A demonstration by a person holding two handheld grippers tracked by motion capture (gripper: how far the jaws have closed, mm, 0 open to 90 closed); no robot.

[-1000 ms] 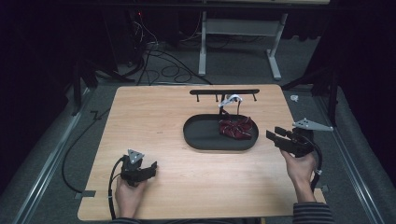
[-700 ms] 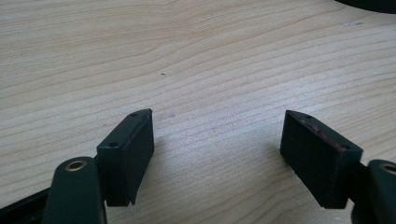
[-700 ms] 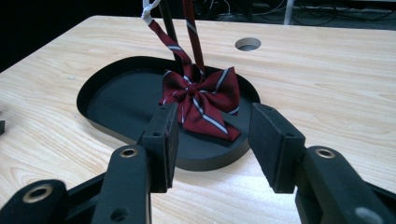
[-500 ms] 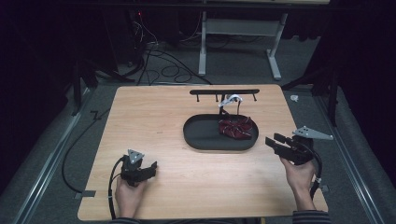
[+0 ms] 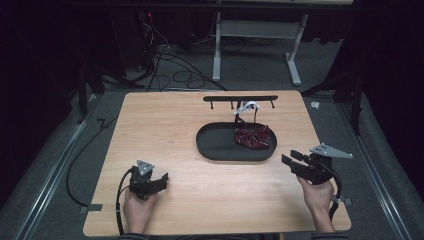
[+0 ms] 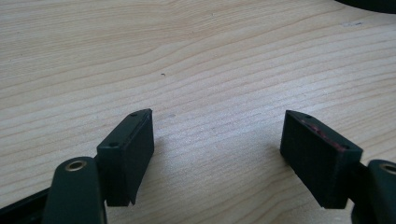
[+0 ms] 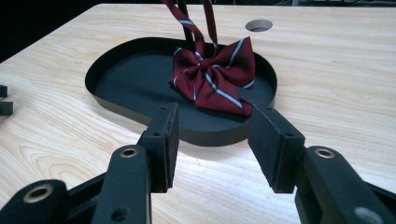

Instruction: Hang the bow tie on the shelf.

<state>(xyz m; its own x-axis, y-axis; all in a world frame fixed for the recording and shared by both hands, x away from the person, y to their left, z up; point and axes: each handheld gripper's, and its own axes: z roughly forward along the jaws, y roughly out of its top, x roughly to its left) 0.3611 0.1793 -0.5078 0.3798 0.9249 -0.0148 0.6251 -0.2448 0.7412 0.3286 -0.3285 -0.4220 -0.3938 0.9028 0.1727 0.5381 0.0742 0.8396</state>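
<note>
**Bow tie in tray, both grippers empty**

While my right gripper (image 5: 289,160) sits just off the near right end of the black oval tray (image 5: 215,145), its jaws stand wide with nothing between them, pointed at the tray. Maroon striped bow tie (image 5: 255,137) lies inside the tray, right half, strap running up toward the black hook rail (image 5: 240,98) behind the tray. My left gripper (image 5: 159,181) rests well apart from the tray, near left, jaws wide over bare wooden table (image 5: 165,125).
</note>
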